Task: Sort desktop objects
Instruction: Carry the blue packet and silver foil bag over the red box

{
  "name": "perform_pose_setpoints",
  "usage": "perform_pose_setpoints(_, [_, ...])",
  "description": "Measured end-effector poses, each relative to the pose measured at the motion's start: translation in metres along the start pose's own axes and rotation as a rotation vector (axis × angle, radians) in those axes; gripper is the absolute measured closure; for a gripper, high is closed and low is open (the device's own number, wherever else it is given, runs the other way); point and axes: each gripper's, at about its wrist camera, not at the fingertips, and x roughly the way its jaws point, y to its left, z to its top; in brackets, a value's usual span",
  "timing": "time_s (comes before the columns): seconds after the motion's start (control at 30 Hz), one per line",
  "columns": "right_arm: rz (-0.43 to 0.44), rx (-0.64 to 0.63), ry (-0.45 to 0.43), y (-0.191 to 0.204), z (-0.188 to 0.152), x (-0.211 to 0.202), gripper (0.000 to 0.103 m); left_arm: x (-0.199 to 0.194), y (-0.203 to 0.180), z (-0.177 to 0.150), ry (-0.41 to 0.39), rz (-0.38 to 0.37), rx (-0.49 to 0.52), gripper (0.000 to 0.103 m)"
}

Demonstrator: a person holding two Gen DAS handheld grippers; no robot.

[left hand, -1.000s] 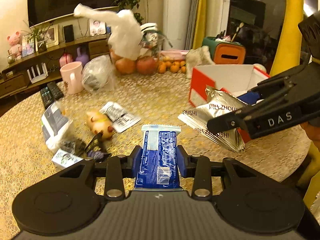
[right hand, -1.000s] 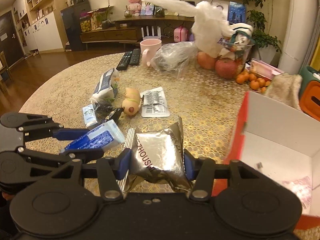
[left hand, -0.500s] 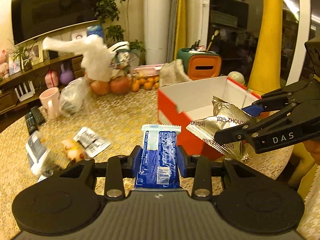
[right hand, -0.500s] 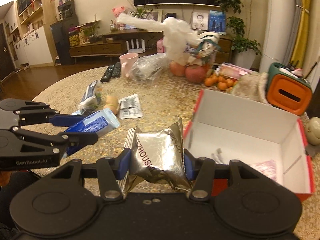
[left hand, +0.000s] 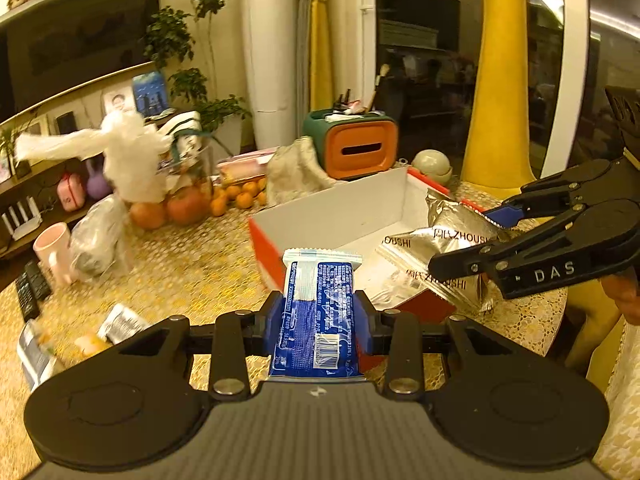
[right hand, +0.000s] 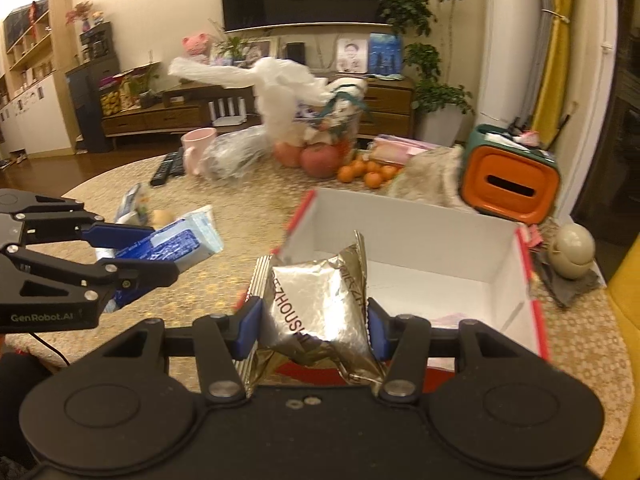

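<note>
The left gripper (left hand: 320, 316) is clamping a blue and white packet (left hand: 318, 312) between its blue pads, its jaws nearly closed on the packet's sides, with the sealed end of the packet sticking out forward. In the right wrist view this same gripper (right hand: 160, 256) is showing at the left, holding the packet (right hand: 180, 242) above the gold patterned table (right hand: 248, 204), just to the left of the box. The right gripper (right hand: 314, 320) is gripping a crumpled silver foil bag (right hand: 316, 304), its jaws standing partly apart with the pads pressing into both sides of the bag. In the left wrist view that gripper (left hand: 468, 240) is reaching in from the right, and the foil bag (left hand: 444, 256) is hanging over the near right part of the box. The open box (left hand: 332, 216), white inside with red outer walls, is sitting on the table directly beyond both grippers; some small flat thing is lying on its floor, too small to tell what. Farther left on the table, a pink mug (right hand: 198, 148), a clear plastic bag (right hand: 236, 152), two black remotes (right hand: 168, 166) and a few small packets (left hand: 120, 320) are lying scattered. Behind the box, apples (right hand: 320, 158), small oranges (right hand: 366, 172) and an orange and green container (right hand: 510, 182) are standing at the far edge.
</note>
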Motion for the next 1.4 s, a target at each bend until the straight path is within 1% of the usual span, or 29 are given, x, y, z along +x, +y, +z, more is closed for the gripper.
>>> perform_pose_setpoints(0.3, [-0.087, 0.054, 0.005, -0.049, 0.001, 0.003, 0.051, 0.036, -0.024, 0.021, 0.017, -0.036, 0.053, 0.067])
perform_pose_setpoints(0.57, [-0.116, 0.089, 0.024, -0.081, 0.005, 0.023, 0.051, 0.072, -0.030, 0.035, 0.053, -0.053, 0.074, 0.067])
perform_pose_setpoints(0.8, [-0.128, 0.107, 0.056, -0.097, 0.009, 0.048, 0.051, 0.110, -0.028, 0.050, 0.091, -0.068, 0.082, 0.067])
perform_pose_setpoints(0.9, [-0.132, 0.121, 0.076, -0.105, 0.010, 0.059, 0.051, 0.126, -0.027, 0.054, 0.114, -0.090, 0.097, 0.067])
perform_pose_setpoints(1.03, [-0.144, 0.125, 0.101, -0.112, 0.012, 0.076, 0.050, 0.146, -0.028, 0.057, 0.138, -0.075, 0.123, 0.067])
perform_pose_setpoints(1.4, [-0.161, 0.145, 0.180, -0.127, 0.017, 0.118, 0.050, 0.201, -0.019, 0.060, 0.240, -0.076, 0.108, 0.067])
